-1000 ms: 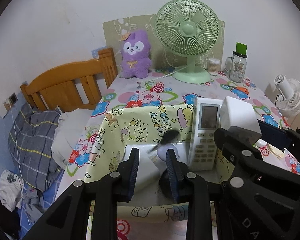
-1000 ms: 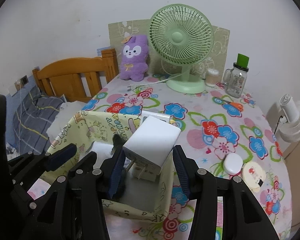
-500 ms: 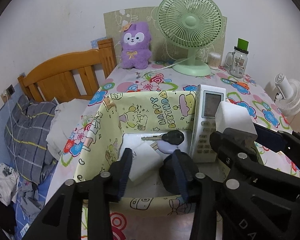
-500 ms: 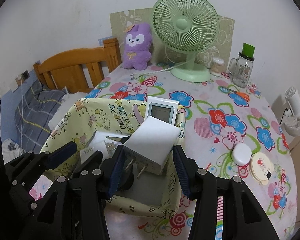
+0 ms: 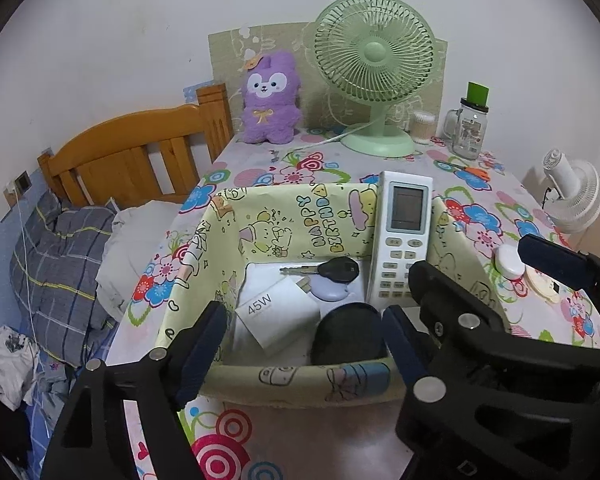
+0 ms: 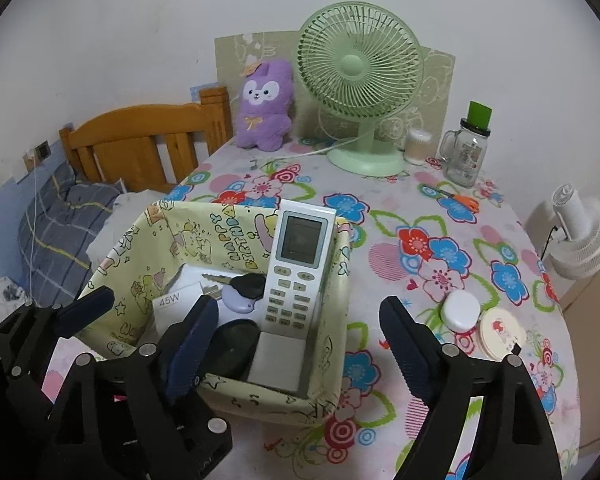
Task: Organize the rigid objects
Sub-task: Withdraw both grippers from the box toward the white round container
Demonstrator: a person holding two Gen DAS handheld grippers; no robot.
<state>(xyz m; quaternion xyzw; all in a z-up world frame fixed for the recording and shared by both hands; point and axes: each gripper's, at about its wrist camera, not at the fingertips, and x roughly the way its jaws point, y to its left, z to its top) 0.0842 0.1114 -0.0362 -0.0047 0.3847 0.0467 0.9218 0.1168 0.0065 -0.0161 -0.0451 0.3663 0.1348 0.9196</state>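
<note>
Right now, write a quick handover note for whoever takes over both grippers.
Left gripper: jaws open, empty, at the basket's near wall.
Right gripper: jaws open, empty, over the basket's right side.
In the yellow fabric basket: remote leaning on the back wall, 45W charger, key, white block, dark round item.
Left on the table: white round case and cream disc, right of the basket.

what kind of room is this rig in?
Most likely a bedroom at home: a wooden bed frame with a plaid quilt sits beside the table, which holds a plush toy and a desk fan.
</note>
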